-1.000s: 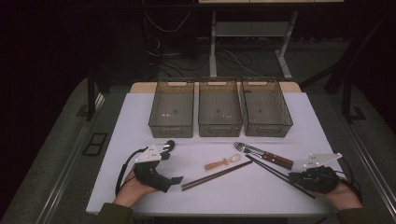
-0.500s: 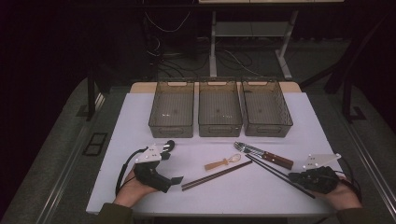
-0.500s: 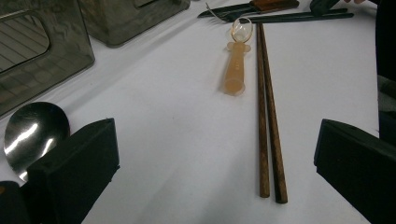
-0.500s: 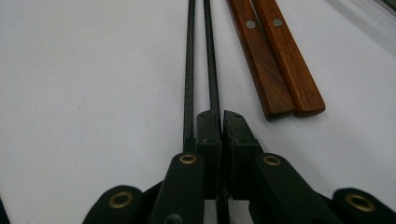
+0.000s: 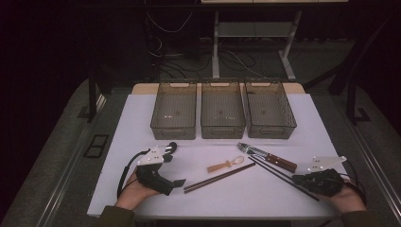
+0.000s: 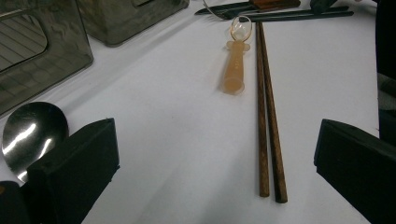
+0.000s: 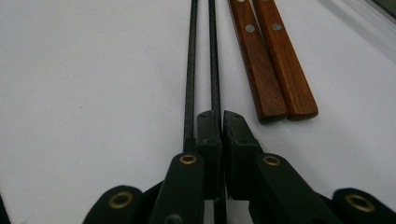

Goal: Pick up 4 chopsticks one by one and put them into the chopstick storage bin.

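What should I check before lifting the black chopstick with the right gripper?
1. Right gripper shut on a black chopstick: ok, jaws pinch one stick.
2. Second black chopstick also gripped: not ok, it lies beside the left jaw, outside.
3. Two wooden-handled utensils apart from the held stick: ok, they lie beside it with a gap.
4. Left gripper out of the way: ok, open, holding nothing, brown chopsticks lying between its jaws.
5. Three bins ready to receive: ok, they look empty.
6. Which bin takes chopsticks: cannot tell.
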A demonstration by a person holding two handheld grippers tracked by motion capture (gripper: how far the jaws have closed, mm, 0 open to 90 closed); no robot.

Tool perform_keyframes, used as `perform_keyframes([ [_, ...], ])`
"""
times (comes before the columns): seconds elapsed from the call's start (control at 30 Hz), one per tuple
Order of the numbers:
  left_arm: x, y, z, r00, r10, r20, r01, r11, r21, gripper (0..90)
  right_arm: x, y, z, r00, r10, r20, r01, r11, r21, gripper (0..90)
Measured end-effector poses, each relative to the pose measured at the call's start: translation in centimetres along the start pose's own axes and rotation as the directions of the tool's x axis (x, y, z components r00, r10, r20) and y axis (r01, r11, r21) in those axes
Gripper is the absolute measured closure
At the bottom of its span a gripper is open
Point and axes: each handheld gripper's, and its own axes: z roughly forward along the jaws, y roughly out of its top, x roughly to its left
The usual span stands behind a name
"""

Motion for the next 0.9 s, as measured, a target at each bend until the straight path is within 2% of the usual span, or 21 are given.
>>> perform_keyframes([
  [0.1, 0.0, 0.0, 0.0, 1.0, 0.0, 0.0, 0.0, 1.0, 0.0, 0.0, -0.1, 0.1, -0.6, 0.9998, 0.008, -0.017, -0.009, 0.999, -0.047, 86.0],
  [0.37, 0.0, 0.0, 0.0, 1.0, 0.0, 0.0, 0.0, 1.0, 0.0, 0.0, -0.3, 0.1, -1.5, 0.999, 0.032, -0.031, -0.035, 0.994, -0.099, 86.0],
  [0.67, 0.1, -0.1, 0.0, 0.9999, 0.001, 0.011, -0.001, 1.0, 0.003, 0.0, -0.6, 0.1, -2.5, 0.9963, 0.058, -0.063, -0.068, 0.983, -0.172, 85.9],
  [0.9, 0.0, -0.2, 0.1, 0.9998, 0.001, 0.019, -0.001, 1.0, 0.0, 0.0, -0.5, 0.5, -3.4, 0.9952, 0.061, -0.076, -0.076, 0.973, -0.218, 85.9],
])
